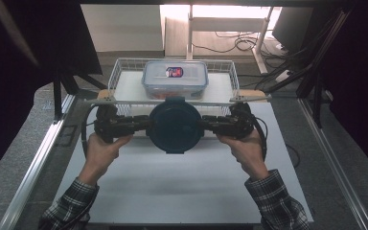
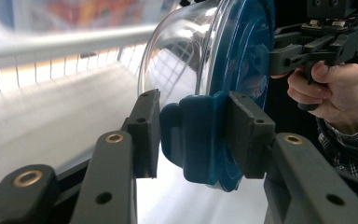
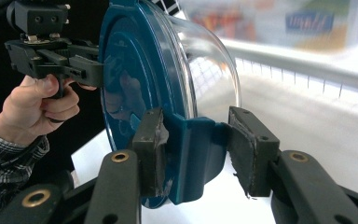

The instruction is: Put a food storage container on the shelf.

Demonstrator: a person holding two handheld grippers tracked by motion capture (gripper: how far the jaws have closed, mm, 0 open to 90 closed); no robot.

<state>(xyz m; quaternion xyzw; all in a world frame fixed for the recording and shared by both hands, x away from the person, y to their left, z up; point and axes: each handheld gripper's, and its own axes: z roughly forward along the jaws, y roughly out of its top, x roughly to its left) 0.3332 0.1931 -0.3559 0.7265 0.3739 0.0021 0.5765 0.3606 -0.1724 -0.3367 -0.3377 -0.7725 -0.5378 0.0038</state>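
A round glass bowl with a dark blue lid (image 1: 174, 125) hangs above the white table (image 1: 172, 187), carried between the two grippers just in front of the white wire basket (image 1: 124, 67). The left gripper (image 1: 141, 123) comes in from the bowl's left side and the right gripper (image 1: 208, 123) from its right, each held in one of the person's hands, with plaid sleeves (image 1: 273, 201) showing at the bottom of the high view. In the left gripper view the two black jaws are clamped on a blue locking tab (image 2: 196, 137) at the lid's rim, one pad on each face of the tab, and the clear bowl curves away behind it. The right gripper view shows the same on the opposite side: its jaws pinch the other blue tab (image 3: 196, 154), the left pad against the lid side, the right pad on the tab's outer face. Inside the basket, beyond the bowl, sits a rectangular clear container with a blue-trimmed lid (image 1: 175, 78) and a small label on top.
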